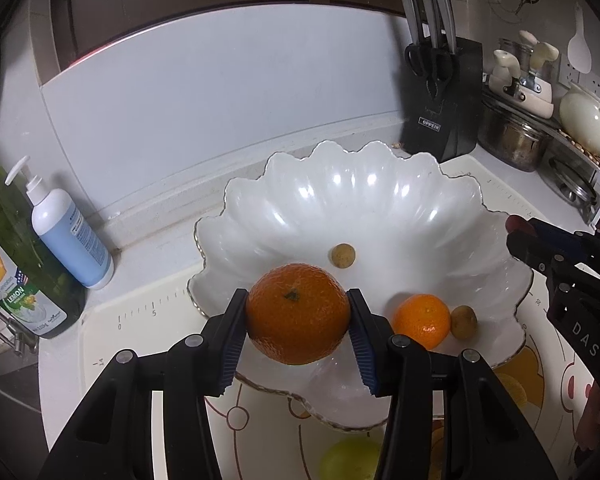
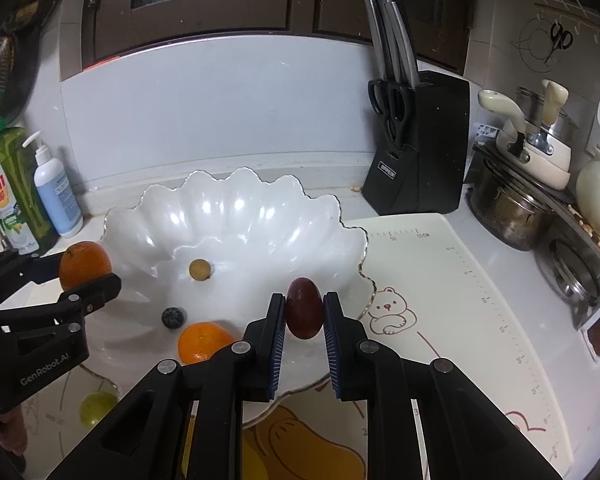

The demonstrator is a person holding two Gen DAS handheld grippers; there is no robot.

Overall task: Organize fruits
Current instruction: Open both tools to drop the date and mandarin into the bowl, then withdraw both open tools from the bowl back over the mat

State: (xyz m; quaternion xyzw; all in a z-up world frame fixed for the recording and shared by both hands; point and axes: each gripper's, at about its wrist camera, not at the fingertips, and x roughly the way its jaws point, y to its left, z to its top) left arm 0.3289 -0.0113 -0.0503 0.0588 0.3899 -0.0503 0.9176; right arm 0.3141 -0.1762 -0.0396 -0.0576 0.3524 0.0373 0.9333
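Note:
My left gripper (image 1: 298, 296) is shut on a large orange (image 1: 298, 320) and holds it over the near left rim of a white scalloped bowl (image 1: 340, 200). In the bowl lie a small orange (image 1: 422, 320) and two brown round fruits (image 1: 343, 256) (image 1: 464, 322). The right wrist view also shows a dark blueberry (image 2: 174, 317) there. Over the bowl's (image 2: 240, 216) near right side, my right gripper (image 2: 304, 300) is shut on a dark red oval fruit (image 2: 304, 314). A green fruit (image 2: 96, 408) rests on the mat in front of the bowl.
A printed mat (image 2: 440, 300) covers the counter under the bowl. A black knife block (image 2: 420, 148) stands behind it on the right, with pots and a rack (image 2: 512, 208) farther right. Two soap bottles (image 1: 66, 232) (image 1: 16, 256) stand at the left by the backsplash.

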